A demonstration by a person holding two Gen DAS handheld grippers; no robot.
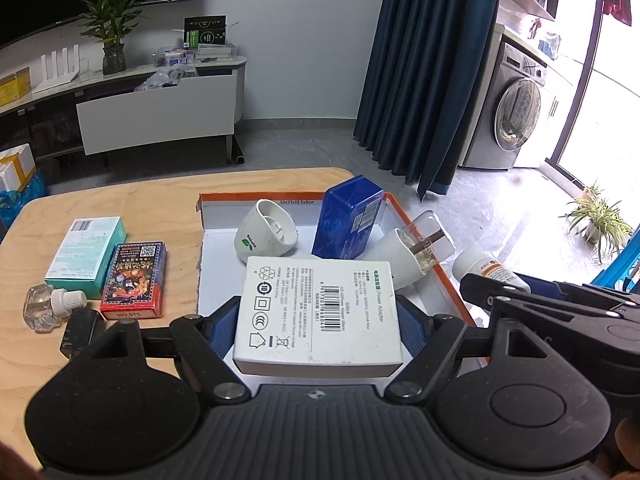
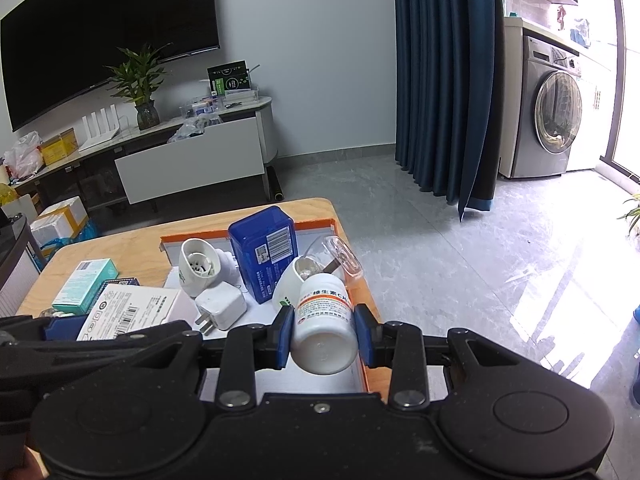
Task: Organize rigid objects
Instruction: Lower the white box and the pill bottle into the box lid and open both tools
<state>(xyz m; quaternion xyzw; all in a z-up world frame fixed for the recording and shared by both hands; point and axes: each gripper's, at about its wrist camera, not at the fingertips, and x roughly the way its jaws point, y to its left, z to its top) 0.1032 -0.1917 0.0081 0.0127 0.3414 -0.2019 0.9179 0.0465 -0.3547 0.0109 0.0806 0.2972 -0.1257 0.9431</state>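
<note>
While both grippers hang over shallow orange-rimmed cardboard tray (image 1: 452,280) on light wooden table (image 1: 120,208), each holds load. Left gripper (image 1: 318,326): blue pads clamped on flat white power-adapter box (image 1: 316,312), barcode up, above tray's near end. Right gripper (image 2: 323,334): jaws narrow, gripping white pill bottle (image 2: 325,332) with orange label, at tray's right edge. In tray: blue tin (image 1: 346,222), two white plug-in units, white charger (image 2: 220,308). Left of tray: teal carton (image 1: 86,254), red card box (image 1: 134,280), clear bottle (image 1: 42,306).
</note>
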